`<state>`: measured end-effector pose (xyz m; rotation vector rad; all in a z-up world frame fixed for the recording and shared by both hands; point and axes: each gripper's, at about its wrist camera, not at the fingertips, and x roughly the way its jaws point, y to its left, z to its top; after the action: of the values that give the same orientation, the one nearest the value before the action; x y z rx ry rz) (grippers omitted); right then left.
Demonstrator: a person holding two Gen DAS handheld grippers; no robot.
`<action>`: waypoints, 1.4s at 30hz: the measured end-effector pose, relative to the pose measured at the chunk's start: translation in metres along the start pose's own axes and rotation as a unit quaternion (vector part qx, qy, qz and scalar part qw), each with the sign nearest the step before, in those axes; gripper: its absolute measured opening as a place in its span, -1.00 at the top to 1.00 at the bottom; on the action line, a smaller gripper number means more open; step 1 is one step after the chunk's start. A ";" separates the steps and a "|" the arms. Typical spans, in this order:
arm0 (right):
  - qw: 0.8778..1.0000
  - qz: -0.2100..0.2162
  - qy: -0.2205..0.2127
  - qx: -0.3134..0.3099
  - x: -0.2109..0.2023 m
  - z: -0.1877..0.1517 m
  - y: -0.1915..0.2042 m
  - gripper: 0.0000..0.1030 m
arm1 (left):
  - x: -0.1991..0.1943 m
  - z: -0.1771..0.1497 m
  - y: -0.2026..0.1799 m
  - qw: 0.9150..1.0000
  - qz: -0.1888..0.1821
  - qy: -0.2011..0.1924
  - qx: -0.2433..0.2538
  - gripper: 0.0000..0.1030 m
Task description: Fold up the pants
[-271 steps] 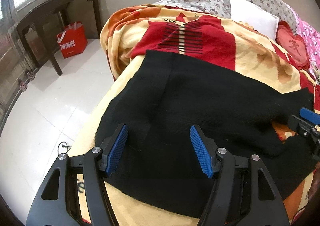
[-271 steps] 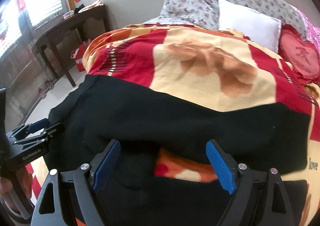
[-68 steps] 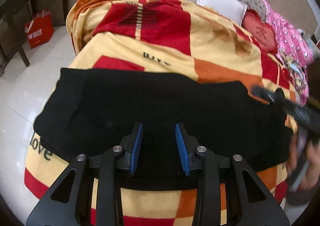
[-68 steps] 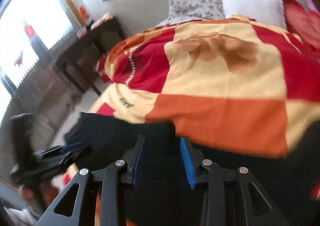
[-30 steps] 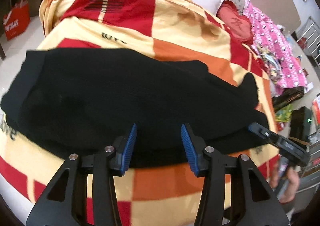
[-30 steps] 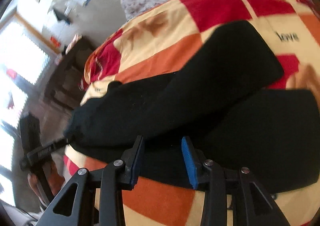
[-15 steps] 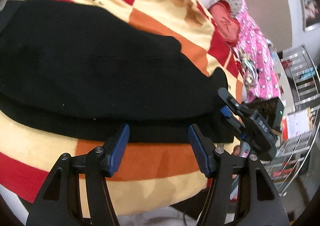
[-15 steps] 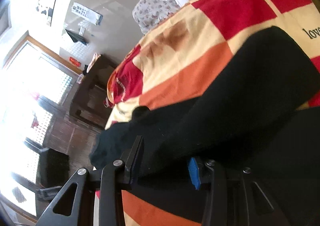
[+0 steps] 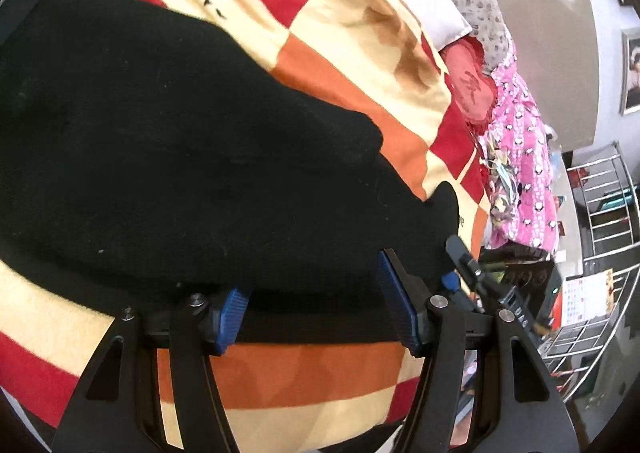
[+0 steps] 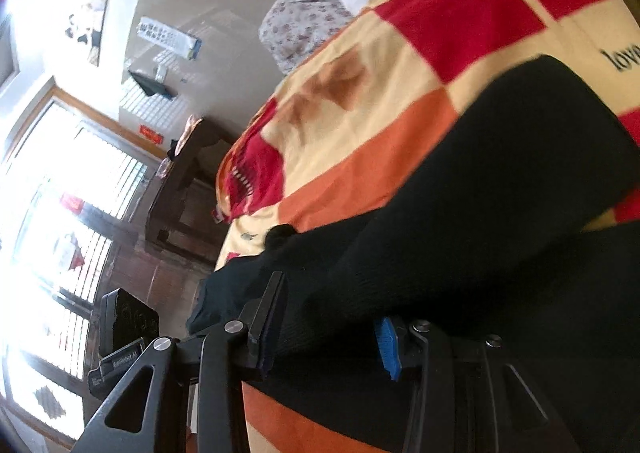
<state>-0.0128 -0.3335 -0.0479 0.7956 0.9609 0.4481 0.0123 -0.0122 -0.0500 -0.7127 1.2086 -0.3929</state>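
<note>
The black pants [image 9: 180, 157] lie folded lengthwise across the red, orange and cream blanket [image 9: 360, 61]. My left gripper [image 9: 316, 307] is open wide and low at the pants' near edge, close to their right end. The hem lies between its fingers and covers the tip of the left pad [image 9: 230, 313]. One of the right gripper's fingers [image 9: 460, 259] shows just beyond, at the pants' end. In the right wrist view the pants [image 10: 500, 213] bulge between the half-spread fingers of my right gripper [image 10: 328, 329] and drape over the right pad [image 10: 386, 347]; the pads do not visibly press them.
A white pillow [image 9: 424, 1], a red cushion [image 9: 468, 89] and pink bedding [image 9: 520, 157] lie at the head of the bed. A metal rack [image 9: 600, 253] stands past the bed's right side. A dark wooden table [image 10: 188, 189] stands by the bright window [image 10: 52, 213].
The left gripper's jaws have spread wider and it has sunk toward the pants' near edge. The right gripper has come down onto the pants' end, with fabric now between its fingers.
</note>
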 end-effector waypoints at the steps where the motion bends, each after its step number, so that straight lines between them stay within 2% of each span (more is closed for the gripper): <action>1: 1.000 -0.003 -0.001 0.008 0.001 0.001 -0.006 0.22 | 0.001 0.000 -0.001 1.000 0.003 -0.001 0.001 -0.19; 3: 1.000 -0.001 -0.008 0.013 0.002 0.002 -0.014 0.23 | 0.003 0.000 -0.003 1.000 0.006 -0.009 0.006 -0.19; 5: 1.000 -0.009 -0.014 -0.002 0.003 0.004 -0.015 0.40 | 0.005 0.000 -0.005 1.000 0.008 -0.015 0.012 -0.18; 7: 0.999 -0.018 -0.028 -0.024 0.002 0.003 -0.010 0.71 | 0.006 0.000 -0.006 0.999 0.021 -0.021 0.022 0.14; 8: 0.998 -0.025 -0.034 -0.038 0.000 0.001 -0.006 0.76 | 0.006 0.001 -0.006 0.999 0.030 -0.021 0.027 0.47; 9: 0.997 -0.037 -0.040 -0.053 -0.003 -0.001 0.000 0.82 | 0.007 0.001 -0.005 0.999 0.035 -0.018 0.031 0.62; 11: 0.994 -0.046 -0.050 -0.086 -0.011 -0.006 0.013 0.85 | 0.005 0.002 -0.002 0.999 0.026 -0.015 0.027 0.71; 13: 0.987 -0.065 -0.058 -0.134 -0.026 -0.017 0.032 0.86 | -0.005 -0.002 -0.005 0.999 0.018 -0.020 0.043 0.72; 17: 0.981 -0.089 -0.045 -0.166 -0.043 -0.042 0.046 0.86 | -0.023 -0.015 -0.014 0.995 0.031 -0.031 0.087 0.72; 19: 0.982 -0.102 -0.044 -0.154 -0.039 -0.048 0.036 0.86 | -0.017 -0.020 -0.014 0.993 0.053 -0.030 0.103 0.72; 21: 0.987 -0.111 -0.012 -0.117 -0.026 -0.051 0.016 0.83 | 0.000 -0.025 -0.008 0.991 0.082 -0.012 0.103 0.72; 23: 0.992 -0.103 0.012 -0.075 -0.023 -0.052 -0.003 0.77 | 0.003 -0.028 -0.006 0.991 0.086 -0.013 0.105 0.72; 24: 0.995 -0.082 0.003 -0.057 -0.033 -0.053 -0.010 0.68 | 0.000 -0.030 -0.007 0.990 0.089 -0.017 0.112 0.72; 29: 0.994 -0.091 -0.065 -0.004 -0.086 -0.048 -0.044 0.45 | -0.017 -0.034 -0.018 0.984 0.100 -0.027 0.145 0.70; 32: 0.991 -0.101 -0.081 0.034 -0.099 -0.040 -0.072 0.43 | -0.022 -0.036 -0.026 0.979 0.109 -0.036 0.166 0.68; 36: 0.989 -0.050 -0.121 0.070 -0.107 -0.034 -0.095 0.43 | -0.020 -0.036 -0.029 0.978 0.116 -0.035 0.172 0.67; 38: 0.988 -0.062 -0.132 0.056 -0.107 -0.030 -0.093 0.55 | -0.015 -0.035 -0.028 0.978 0.121 -0.029 0.169 0.67; 39: 0.987 -0.075 -0.136 0.047 -0.107 -0.029 -0.091 0.77 | -0.011 -0.034 -0.027 0.978 0.125 -0.023 0.167 0.67; 40: 0.986 -0.082 -0.144 0.035 -0.112 -0.029 -0.086 0.87 | -0.009 -0.034 -0.026 0.978 0.126 -0.019 0.166 0.67; 42: 0.983 -0.100 -0.153 0.005 -0.126 -0.035 -0.071 0.88 | -0.009 -0.035 -0.025 0.977 0.127 -0.017 0.168 0.67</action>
<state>-0.1077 -0.4474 -0.0446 0.7432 0.7466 0.1406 -0.0213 -0.0354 -0.0328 -0.2685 1.1489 -0.3581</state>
